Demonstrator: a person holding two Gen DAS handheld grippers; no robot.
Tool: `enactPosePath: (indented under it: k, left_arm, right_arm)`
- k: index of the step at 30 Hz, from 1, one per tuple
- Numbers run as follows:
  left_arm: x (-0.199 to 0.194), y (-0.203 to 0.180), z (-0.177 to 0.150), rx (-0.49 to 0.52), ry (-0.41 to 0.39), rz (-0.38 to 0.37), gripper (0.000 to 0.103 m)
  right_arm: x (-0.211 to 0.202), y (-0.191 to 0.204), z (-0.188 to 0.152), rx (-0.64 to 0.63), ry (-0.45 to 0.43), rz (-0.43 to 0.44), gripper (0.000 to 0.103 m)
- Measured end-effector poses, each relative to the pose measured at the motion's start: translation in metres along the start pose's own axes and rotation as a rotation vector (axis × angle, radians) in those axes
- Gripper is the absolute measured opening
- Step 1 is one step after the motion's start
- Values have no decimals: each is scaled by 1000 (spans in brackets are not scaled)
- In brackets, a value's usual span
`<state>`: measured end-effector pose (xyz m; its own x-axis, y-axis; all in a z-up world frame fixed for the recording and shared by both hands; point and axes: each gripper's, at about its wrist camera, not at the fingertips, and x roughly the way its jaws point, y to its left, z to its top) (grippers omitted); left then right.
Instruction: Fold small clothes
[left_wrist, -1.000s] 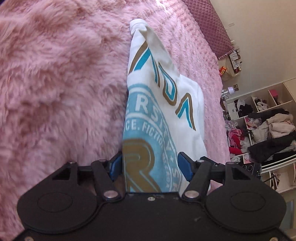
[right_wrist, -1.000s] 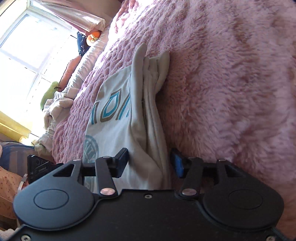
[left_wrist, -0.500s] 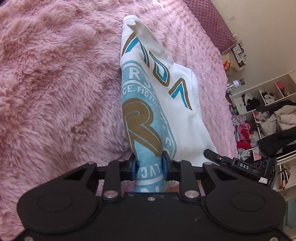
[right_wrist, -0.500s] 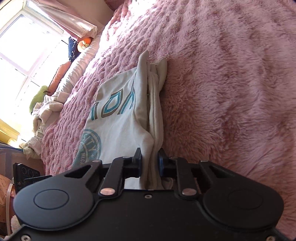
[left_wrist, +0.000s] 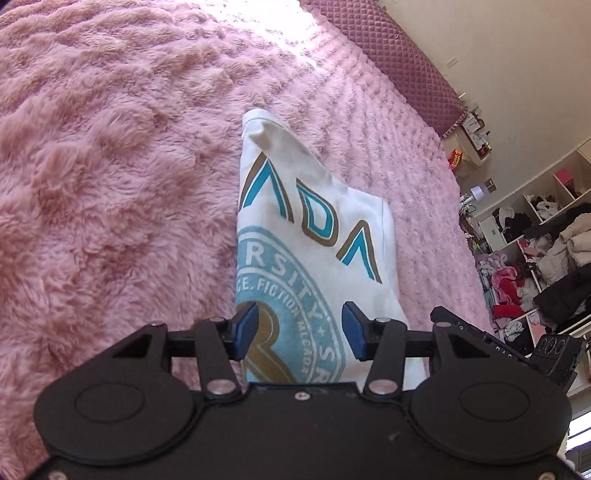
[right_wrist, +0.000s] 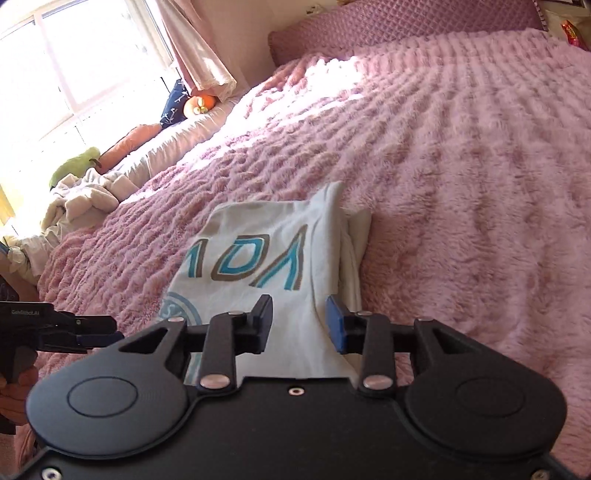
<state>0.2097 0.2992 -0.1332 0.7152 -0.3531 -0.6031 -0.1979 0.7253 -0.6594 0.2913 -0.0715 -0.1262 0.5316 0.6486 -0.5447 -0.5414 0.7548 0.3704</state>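
A white T-shirt (left_wrist: 314, 236) with teal and gold print lies folded on the fluffy pink blanket (left_wrist: 110, 184). It also shows in the right wrist view (right_wrist: 266, 251), with stacked folded layers along its right edge. My left gripper (left_wrist: 300, 335) is open, its blue pads on either side of the shirt's near end, holding nothing. My right gripper (right_wrist: 299, 325) is open over the shirt's near right edge, holding nothing. The left gripper's tip shows in the right wrist view (right_wrist: 99, 334) at the left.
A purple quilted headboard (left_wrist: 388, 55) lies beyond the blanket. Shelves stuffed with clothes (left_wrist: 546, 258) stand at the right. In the right wrist view a heap of pale clothes (right_wrist: 85, 195) and soft toys (right_wrist: 199, 103) lie by the window.
Half a second ago both grippers were shut on the shirt's near edge. Both have opened and let it go, and the shirt now lies flat on the blanket.
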Motion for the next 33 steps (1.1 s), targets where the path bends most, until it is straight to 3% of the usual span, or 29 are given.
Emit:
enactPosePath:
  k: [2, 5, 7, 11, 14, 20, 26, 28, 33]
  left_arm:
    - [18, -8, 3, 17, 11, -10, 49]
    - [39, -10, -3, 51, 32, 53, 49]
    - [51, -5, -10, 59, 35, 55, 52]
    - [49, 4, 0, 21, 42, -4, 51]
    - [48, 3, 25, 53, -9, -36, 52]
    - [83, 3, 85, 124, -128, 41, 52]
    - [131, 20, 113, 156, -102, 155, 54]
    - [142, 34, 117, 111, -51, 161, 54]
    - [105, 29, 107, 59, -112, 86, 53]
  right_arm:
    - [18, 9, 3, -29, 2, 8, 33]
    - [43, 8, -6, -66, 61, -27, 33]
    - [55, -2, -17, -65, 116, -87, 17]
    - [51, -10, -15, -47, 121, -61, 15]
    - [49, 0, 3, -124, 52, -51, 17]
    - [91, -2, 51, -125, -50, -56, 18]
    - [146, -26, 53, -106, 56, -214, 18]
    - [146, -28, 50, -109, 54, -214, 18]
    - [106, -8, 51, -119, 4, -182, 19]
